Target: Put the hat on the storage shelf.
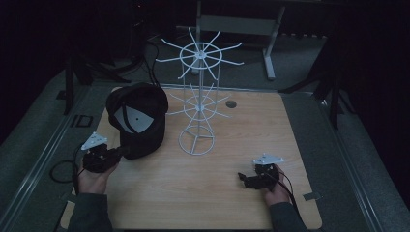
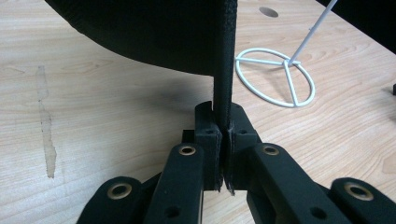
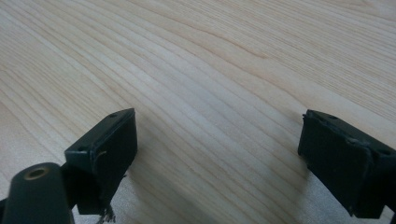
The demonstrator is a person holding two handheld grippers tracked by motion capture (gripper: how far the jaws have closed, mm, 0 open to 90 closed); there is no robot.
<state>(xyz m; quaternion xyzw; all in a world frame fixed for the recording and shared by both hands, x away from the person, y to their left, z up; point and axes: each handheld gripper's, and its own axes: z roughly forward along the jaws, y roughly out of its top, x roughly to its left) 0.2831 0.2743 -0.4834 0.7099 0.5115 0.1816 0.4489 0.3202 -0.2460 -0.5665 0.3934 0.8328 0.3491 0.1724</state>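
Two grippers work at the wooden table, and we take them one at a time. Our left gripper sits at the near left of the high view, held in the left hand, and its jaws are pressed together on the brim of the black cap. In the left gripper view we see this grip closely: the brim's edge stands upright between the two jaws, clamped with no gap, while the rest of the cap spreads dark across the top of that view, lifted off the wood with its shadow beneath.

From above, we see the cap at the left of the table, tipped so its inside faces up, showing a pale lining and a label. It lies just left of the white wire rack, whose round base ring rests on the table right of the cap; we cannot tell whether cap and rack touch.

Our right gripper rests at the near right, well apart from the cap and rack, held in the right hand. In the right gripper view its jaws stand wide apart with bare wood grain between them and nothing held.
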